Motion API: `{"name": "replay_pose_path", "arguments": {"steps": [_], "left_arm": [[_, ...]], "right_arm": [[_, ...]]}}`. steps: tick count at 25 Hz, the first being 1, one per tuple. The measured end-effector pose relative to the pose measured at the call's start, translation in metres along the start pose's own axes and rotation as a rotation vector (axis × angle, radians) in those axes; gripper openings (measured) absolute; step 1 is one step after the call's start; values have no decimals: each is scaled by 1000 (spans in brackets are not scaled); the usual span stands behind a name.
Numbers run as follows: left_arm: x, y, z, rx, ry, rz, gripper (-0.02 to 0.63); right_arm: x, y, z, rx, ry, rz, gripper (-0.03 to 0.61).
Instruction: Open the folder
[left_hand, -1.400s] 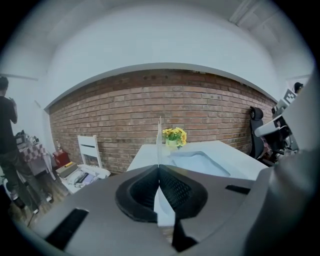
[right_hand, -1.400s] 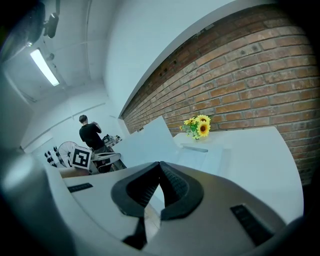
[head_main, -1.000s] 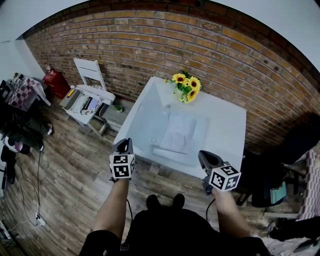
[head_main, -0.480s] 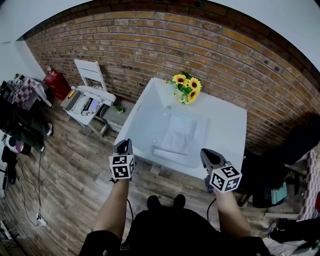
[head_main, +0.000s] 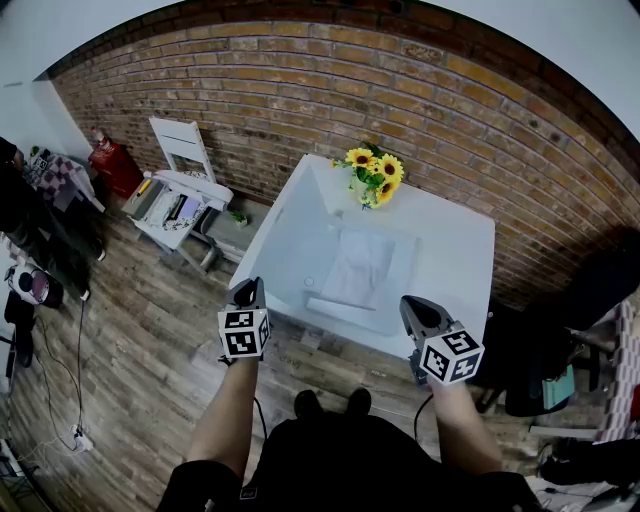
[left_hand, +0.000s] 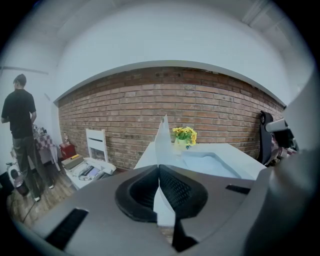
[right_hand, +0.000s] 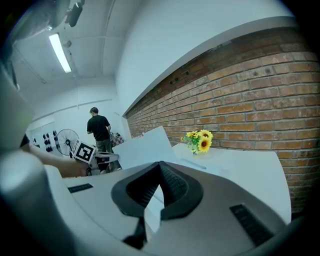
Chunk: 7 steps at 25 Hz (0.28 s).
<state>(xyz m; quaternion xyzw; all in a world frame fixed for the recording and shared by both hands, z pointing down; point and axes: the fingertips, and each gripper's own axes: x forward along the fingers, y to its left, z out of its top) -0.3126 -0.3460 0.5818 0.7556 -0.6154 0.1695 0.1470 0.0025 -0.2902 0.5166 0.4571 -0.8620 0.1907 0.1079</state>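
Observation:
The folder (head_main: 360, 268), pale and translucent with white sheets inside, lies closed and flat on the white table (head_main: 455, 250). In the left gripper view it shows as a light blue patch (left_hand: 209, 163). My left gripper (head_main: 247, 286) hovers off the table's near left corner, over the wooden floor, with its jaws shut and nothing between them (left_hand: 160, 167). Short of the near right edge, my right gripper (head_main: 409, 306) is also shut and empty (right_hand: 160, 164). Both are apart from the folder.
A vase of sunflowers (head_main: 372, 174) stands at the table's far edge by the brick wall. A white chair (head_main: 178, 190) loaded with things stands to the left, a dark chair (head_main: 560, 340) to the right. A person (left_hand: 20, 135) stands farther left.
My right gripper has shifted and rolled very slightly. The left gripper has kept still. The person at the far left edge has moved further into the head view.

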Motion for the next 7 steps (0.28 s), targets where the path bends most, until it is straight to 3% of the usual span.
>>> {"name": "replay_pose_path", "arguments": {"steps": [7], "left_arm": [[0, -1, 0, -1, 2, 3, 21]], "right_arm": [[0, -1, 1, -9, -2, 1, 14]]}}
